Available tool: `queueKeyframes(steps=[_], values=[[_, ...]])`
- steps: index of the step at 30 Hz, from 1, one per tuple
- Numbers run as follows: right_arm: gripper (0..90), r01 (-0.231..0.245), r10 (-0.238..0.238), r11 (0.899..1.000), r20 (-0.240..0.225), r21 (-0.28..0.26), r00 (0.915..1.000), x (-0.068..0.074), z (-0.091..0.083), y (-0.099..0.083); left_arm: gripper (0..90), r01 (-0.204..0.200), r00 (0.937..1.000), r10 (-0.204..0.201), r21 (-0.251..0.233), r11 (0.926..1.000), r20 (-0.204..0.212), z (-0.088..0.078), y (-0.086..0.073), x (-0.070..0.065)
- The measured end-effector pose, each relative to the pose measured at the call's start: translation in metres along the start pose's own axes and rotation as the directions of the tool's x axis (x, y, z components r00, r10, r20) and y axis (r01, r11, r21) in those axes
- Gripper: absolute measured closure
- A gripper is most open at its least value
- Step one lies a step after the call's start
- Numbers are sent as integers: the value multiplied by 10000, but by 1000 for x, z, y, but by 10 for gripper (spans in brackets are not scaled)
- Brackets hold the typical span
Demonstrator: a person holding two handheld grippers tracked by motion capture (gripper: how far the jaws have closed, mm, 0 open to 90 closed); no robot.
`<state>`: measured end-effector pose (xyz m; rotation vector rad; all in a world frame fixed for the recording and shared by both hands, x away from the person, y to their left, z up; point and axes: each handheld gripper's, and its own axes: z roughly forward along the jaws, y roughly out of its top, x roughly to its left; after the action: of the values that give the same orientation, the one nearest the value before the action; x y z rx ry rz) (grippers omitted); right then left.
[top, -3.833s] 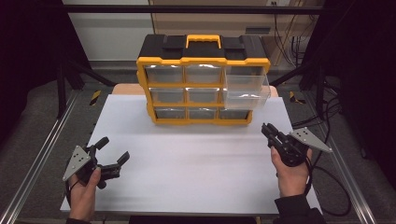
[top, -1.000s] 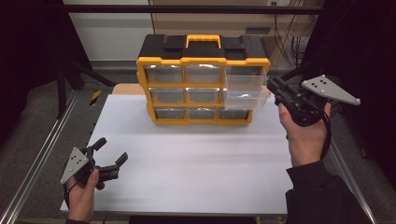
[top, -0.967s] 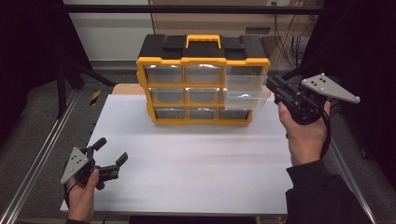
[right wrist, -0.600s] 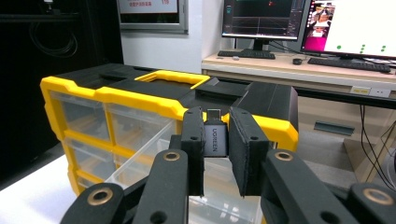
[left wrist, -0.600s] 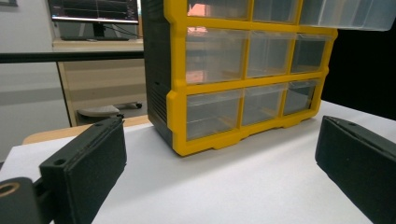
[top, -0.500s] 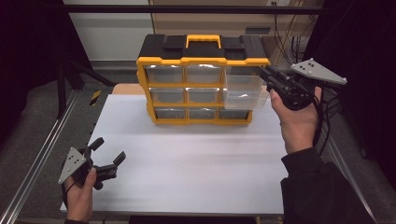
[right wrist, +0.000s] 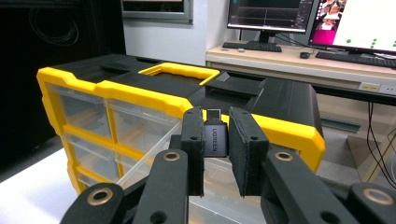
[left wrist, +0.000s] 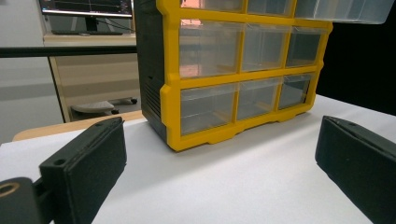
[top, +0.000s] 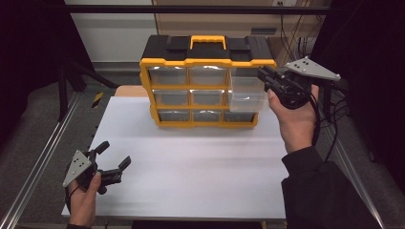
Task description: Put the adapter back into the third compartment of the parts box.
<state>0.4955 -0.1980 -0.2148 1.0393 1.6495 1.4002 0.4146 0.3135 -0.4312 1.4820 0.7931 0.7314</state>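
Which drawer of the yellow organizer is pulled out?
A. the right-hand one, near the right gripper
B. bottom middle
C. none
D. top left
A: the clear drawer on the organizer's right side juts forward, beside the right gripper, which pinches a small black adapter.

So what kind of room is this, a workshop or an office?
Probably a lab or test room with office desks. A white table sits inside a metal frame, a yellow drawer box stands on it, and computer screens with keyboards line the desk behind.
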Motion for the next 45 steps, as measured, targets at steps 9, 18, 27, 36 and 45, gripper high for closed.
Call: queueKeyframes(steps=[9,18,27,36,45], values=[[766,74,-72,9998,-104,174,9999,1,4,2,18,-10,10000,10,27,10000,59,1,0,0],[766,195,-190,9988,-112,445,9998,6,8,-1,17,-13,10000,12,38,10000,55,1,0,0],[765,251,-249,9975,-33,661,9997,11,12,-3,17,-26,10000,26,46,10000,63,1,0,0],[766,292,-284,9945,-87,1005,9996,14,16,-6,17,-21,10000,21,43,10000,70,1,0,0],[765,429,-410,9883,-160,1467,9990,12,17,-10,17,-11,9999,10,96,10000,109,2,-1,-1]])
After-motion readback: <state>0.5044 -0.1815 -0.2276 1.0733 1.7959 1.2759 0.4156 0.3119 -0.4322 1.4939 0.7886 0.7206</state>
